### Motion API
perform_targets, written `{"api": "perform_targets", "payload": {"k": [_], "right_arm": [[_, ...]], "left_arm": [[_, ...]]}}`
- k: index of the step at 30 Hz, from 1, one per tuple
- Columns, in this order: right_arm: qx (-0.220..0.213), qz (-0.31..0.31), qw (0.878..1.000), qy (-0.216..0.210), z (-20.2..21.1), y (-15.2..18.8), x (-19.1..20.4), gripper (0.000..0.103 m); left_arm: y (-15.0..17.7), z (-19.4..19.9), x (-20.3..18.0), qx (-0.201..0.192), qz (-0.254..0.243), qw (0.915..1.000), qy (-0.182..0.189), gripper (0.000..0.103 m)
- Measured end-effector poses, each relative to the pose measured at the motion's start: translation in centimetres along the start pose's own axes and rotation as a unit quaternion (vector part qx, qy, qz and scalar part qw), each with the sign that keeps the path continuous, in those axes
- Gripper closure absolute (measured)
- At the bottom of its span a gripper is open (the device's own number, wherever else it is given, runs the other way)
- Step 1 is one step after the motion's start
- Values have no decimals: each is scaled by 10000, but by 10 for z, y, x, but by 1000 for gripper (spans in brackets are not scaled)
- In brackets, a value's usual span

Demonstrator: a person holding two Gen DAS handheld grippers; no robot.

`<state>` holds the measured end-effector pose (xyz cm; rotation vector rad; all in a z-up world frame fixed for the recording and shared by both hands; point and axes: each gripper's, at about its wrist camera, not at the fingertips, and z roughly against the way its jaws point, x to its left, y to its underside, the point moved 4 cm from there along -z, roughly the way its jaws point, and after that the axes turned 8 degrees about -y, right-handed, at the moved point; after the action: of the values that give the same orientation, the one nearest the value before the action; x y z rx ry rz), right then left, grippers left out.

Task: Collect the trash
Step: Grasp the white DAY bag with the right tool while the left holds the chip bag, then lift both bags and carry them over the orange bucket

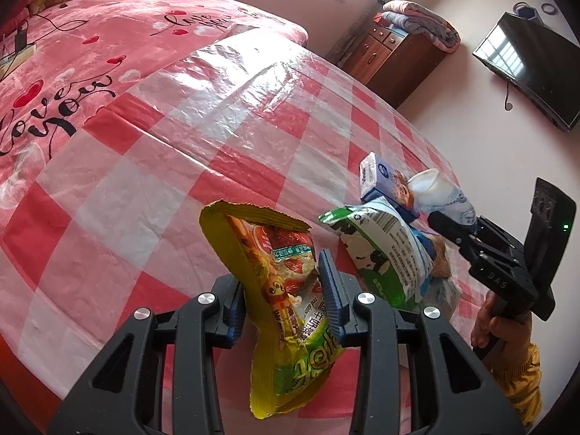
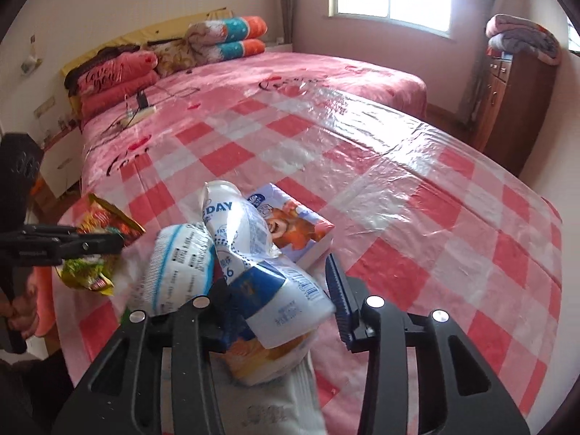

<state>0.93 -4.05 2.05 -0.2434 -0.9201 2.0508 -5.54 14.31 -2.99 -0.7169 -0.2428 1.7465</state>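
My left gripper [image 1: 286,290] is shut on a yellow snack bag [image 1: 275,286], held above the checked sheet [image 1: 181,166]. The bag also shows in the right wrist view [image 2: 98,250], pinched by the left gripper [image 2: 116,243]. My right gripper [image 2: 282,301] is shut on a bundle of trash: a white and blue wrapper [image 2: 275,290], a white bottle [image 2: 232,214], a cartoon carton [image 2: 290,228] and a striped packet [image 2: 181,261]. In the left wrist view the right gripper [image 1: 446,228] holds the same bundle, with a green and white packet [image 1: 380,250] and the carton [image 1: 380,177].
A pink bed [image 2: 290,83] with folded quilts [image 2: 224,36] and a power strip [image 2: 137,112] lies behind. A wooden cabinet [image 2: 514,108] with a blanket stands at right. A TV [image 1: 533,69] hangs on the wall.
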Motion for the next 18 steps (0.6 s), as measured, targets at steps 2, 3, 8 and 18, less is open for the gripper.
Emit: {"api": "perform_targets", "payload": {"k": [2, 3, 8, 18], "right_arm": [[-17, -63, 10000, 10, 3, 2, 3, 60], [2, -90, 10000, 5, 3, 4, 5, 60], [-12, -284, 9996, -15, 12, 15, 12, 60], [-308, -763, 9956, -440, 42, 20, 37, 60]], "left_arm": [[3, 0, 0, 0, -9, 10000, 18, 65], [4, 1, 0, 0, -19, 10000, 16, 65], [10, 6, 0, 9, -21, 10000, 83, 65], [20, 20, 3, -43, -22, 9996, 265, 65]]}}
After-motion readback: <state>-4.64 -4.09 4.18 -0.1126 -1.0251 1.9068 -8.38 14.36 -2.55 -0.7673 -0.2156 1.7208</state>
